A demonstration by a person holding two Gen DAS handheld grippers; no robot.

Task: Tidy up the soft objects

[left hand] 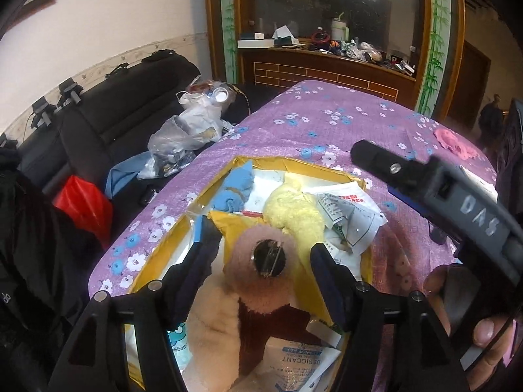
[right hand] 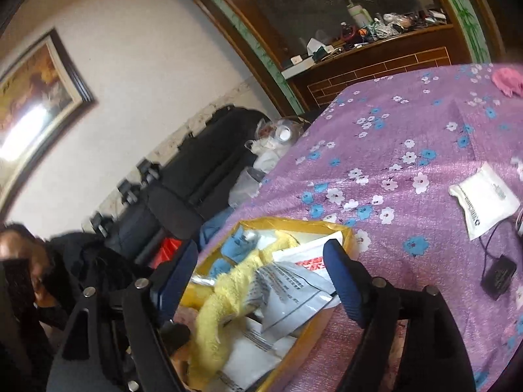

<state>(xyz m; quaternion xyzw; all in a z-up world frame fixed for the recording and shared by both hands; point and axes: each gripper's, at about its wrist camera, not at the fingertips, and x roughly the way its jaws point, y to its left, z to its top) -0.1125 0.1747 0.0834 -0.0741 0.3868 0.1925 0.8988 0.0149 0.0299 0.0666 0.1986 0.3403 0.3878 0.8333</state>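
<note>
A yellow-rimmed cardboard box [left hand: 295, 163] on the purple flowered cloth holds a yellow plush [left hand: 294, 210], a blue soft toy [left hand: 237, 186], paper packets and a pink fluffy brooch with a metal pin back [left hand: 266, 258] on a tan and dark red plush. My left gripper [left hand: 261, 254] is open, its fingers either side of the pink piece, not touching it. My right gripper [right hand: 260, 261] is open over the same box [right hand: 346, 232], above the yellow plush [right hand: 212, 307]. A pink soft item [left hand: 454, 143] lies far right on the cloth; it also shows in the right wrist view [right hand: 508, 80].
A black sofa [left hand: 108, 111] with plastic bags [left hand: 186, 130] and a red bag [left hand: 85, 205] stands left of the table. A white packet [right hand: 483, 196] and a small black device with a cable [right hand: 498, 276] lie on the cloth. A cluttered wooden cabinet [left hand: 327, 55] stands behind.
</note>
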